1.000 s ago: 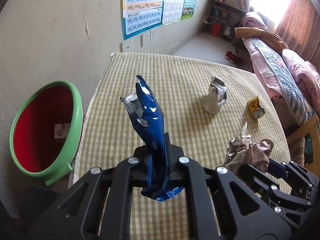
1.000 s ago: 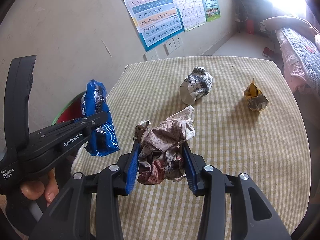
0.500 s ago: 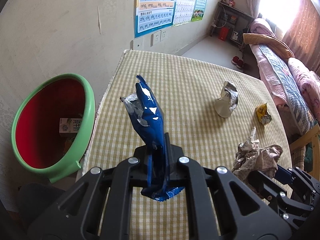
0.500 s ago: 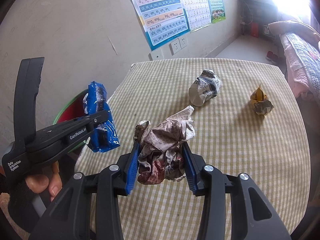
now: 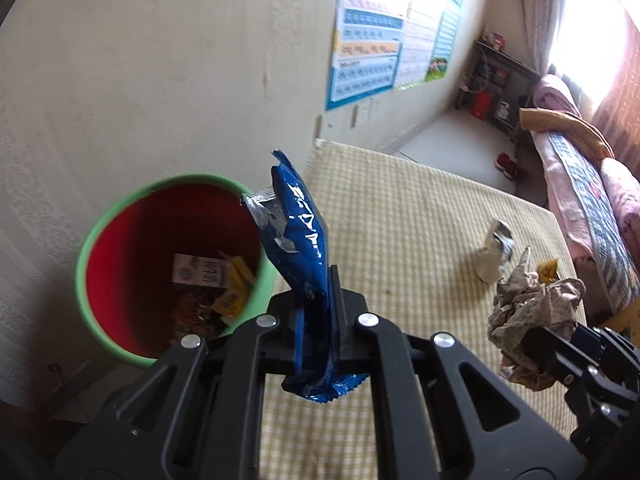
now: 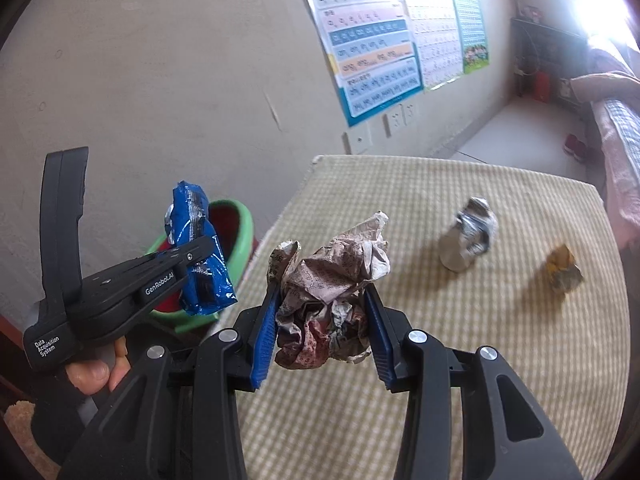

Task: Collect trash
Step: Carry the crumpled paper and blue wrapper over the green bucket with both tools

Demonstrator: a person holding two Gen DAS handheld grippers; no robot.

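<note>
Holding blue wrapper [image 5: 298,248] pinched in left gripper [image 5: 316,316]; right gripper [image 6: 322,320] clamps paper wad [image 6: 332,280]. Both light, crushable; grip mid-bulk.

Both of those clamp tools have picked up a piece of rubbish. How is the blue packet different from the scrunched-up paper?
The blue packet is glossy plastic with a silver torn top; the paper ball is dull printed newsprint.
The packet is flat and stands up long and thin; the paper is a bulky wad.
The left gripper is pinched almost fully shut on the packet; the right gripper stands wider around the paper.
Both are held off the checked table, near the green bin.
</note>
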